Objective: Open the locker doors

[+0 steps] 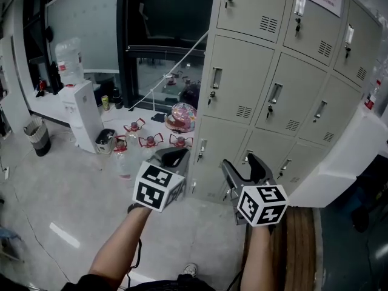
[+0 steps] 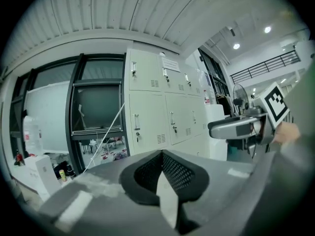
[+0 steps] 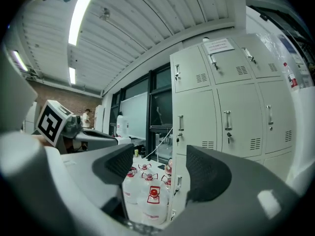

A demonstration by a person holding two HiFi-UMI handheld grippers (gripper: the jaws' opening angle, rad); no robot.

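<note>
A bank of beige lockers (image 1: pixel 267 96) stands ahead, every door I can see closed, each with a metal handle (image 1: pixel 274 93) and a key below it. Both grippers hang in the air in front of the bottom row, touching nothing. My left gripper (image 1: pixel 176 156) is near the lockers' left corner; its pads (image 2: pixel 147 173) meet with nothing between them. My right gripper (image 1: pixel 245 165) is open and empty, level with the lower doors (image 3: pixel 231 117). In the right gripper view, the gap between its pads (image 3: pixel 206 173) shows water bottles and the locker corner.
Several water bottles (image 1: pixel 148 141) with red caps stand on the floor left of the lockers, beside a pink round thing (image 1: pixel 182 115). A water dispenser (image 1: pixel 82 111) and a bin (image 1: pixel 39 138) are further left. A white box (image 1: pixel 345 162) juts out at the right, above a wooden bench (image 1: pixel 300 247).
</note>
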